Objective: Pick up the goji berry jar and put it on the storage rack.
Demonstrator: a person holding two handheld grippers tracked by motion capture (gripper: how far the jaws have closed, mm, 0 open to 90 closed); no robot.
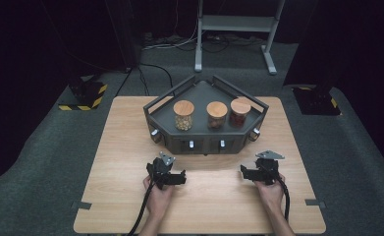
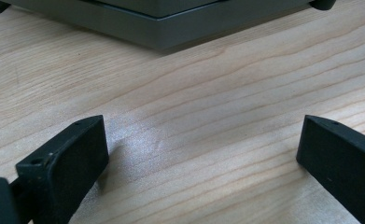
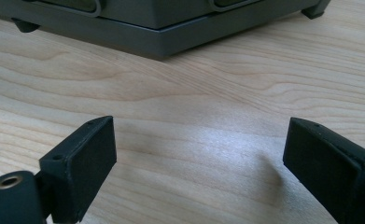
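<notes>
A dark grey rack (image 1: 205,129) with angled sides is placed on the far half of the wooden table (image 1: 130,162), near the middle. Three glass jars with round wooden lids are kept upright inside it, in one row. The left jar (image 1: 183,115) is filled with pale pieces, the middle jar (image 1: 216,115) with brownish pieces, and the right jar (image 1: 240,112) with dark reddish pieces. The jars are set apart from each other and are not touched by any gripper.

In front of the rack, on the near side of the table, both grippers are held low over the wood. The left gripper (image 1: 172,172) is held by the left hand (image 1: 158,192) near the left front corner of the rack. In the left gripper view its jaws are spread wide, and between them bare table (image 2: 203,140) is seen, with the rack's base (image 2: 161,32) further ahead. The right gripper (image 1: 251,171) is held by the right hand (image 1: 270,189) near the right front corner. Its jaws are spread wide too, nothing is pinched, and the rack's lower edge (image 3: 157,39) is seen beyond them.
</notes>
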